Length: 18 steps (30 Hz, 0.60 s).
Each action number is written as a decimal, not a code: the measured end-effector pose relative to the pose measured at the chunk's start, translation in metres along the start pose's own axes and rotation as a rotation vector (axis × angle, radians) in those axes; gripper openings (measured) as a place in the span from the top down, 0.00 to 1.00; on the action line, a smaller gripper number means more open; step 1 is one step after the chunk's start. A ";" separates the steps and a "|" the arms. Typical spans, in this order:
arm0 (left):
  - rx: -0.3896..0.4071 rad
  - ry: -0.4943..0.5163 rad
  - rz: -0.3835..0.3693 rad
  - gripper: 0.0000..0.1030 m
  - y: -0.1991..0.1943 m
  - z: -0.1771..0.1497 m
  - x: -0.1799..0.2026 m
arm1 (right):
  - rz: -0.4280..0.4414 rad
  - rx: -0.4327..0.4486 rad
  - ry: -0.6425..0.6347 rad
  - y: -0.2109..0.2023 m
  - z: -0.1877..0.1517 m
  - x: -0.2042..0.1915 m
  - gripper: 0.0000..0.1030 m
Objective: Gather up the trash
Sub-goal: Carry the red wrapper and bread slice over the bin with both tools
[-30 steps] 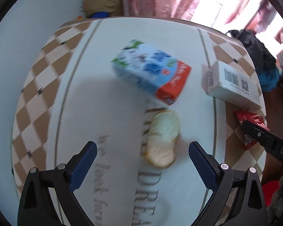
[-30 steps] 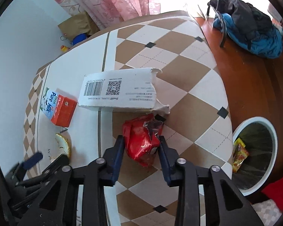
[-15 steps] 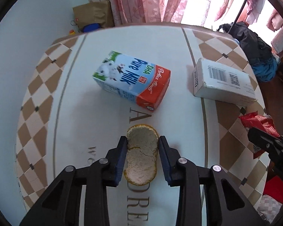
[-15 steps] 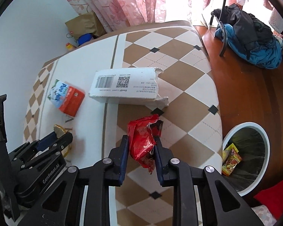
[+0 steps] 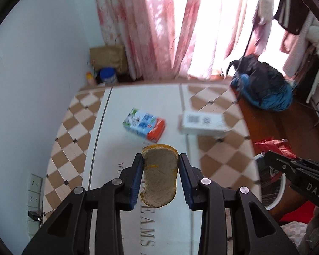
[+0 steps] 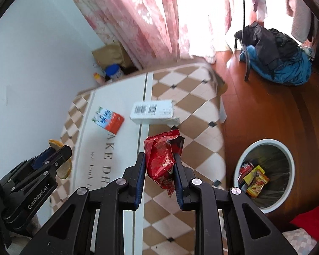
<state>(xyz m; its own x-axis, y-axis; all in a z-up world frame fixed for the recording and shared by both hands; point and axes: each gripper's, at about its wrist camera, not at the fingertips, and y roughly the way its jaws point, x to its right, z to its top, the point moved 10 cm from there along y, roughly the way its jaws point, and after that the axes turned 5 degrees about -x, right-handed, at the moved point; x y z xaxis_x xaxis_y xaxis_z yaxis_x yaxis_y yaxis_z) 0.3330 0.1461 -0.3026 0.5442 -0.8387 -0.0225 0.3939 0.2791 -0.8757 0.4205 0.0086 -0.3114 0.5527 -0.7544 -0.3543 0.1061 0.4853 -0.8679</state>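
red wrapper (image 6: pixel 160 159), checkered tablecloth (image 6: pixel 193 106), seemingly blue-white carton (image 5: pixel 144 125)

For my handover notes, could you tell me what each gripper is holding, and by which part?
Left gripper: bread slice, clamped at its side edges. Right gripper: red wrapper, pinched across its middle.

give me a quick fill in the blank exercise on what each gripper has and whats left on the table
1. The left hand-held gripper is shut on a slice of ____.
2. The right hand-held gripper holds a crumpled wrapper whose colour is ____.
3. Beside the milk carton on the table lies a white ____ with a barcode.
4. The bin stands on the ____, not on the table.

Missing words: bread; red; box; floor
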 end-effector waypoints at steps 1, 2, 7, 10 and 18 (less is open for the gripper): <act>0.016 0.007 -0.013 0.71 -0.012 0.002 0.008 | 0.003 0.016 0.005 -0.011 0.000 0.004 0.75; 0.029 0.012 -0.024 0.71 -0.020 0.005 0.014 | 0.005 0.035 0.012 -0.025 -0.001 0.010 0.75; 0.086 0.063 -0.105 0.71 -0.066 0.011 0.071 | 0.018 0.113 0.096 -0.086 -0.013 0.059 0.75; 0.106 0.115 -0.153 0.71 -0.083 0.011 0.116 | -0.005 0.147 0.143 -0.114 -0.024 0.099 0.75; 0.053 0.240 -0.271 0.71 -0.066 -0.008 0.249 | -0.092 0.141 0.283 -0.140 -0.064 0.226 0.75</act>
<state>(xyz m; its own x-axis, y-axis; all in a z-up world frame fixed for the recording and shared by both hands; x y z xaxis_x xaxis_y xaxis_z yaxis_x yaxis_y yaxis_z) 0.4368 -0.0854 -0.2546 0.2281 -0.9695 0.0893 0.5413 0.0500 -0.8393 0.4776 -0.2583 -0.2924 0.2859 -0.8811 -0.3766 0.2696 0.4511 -0.8508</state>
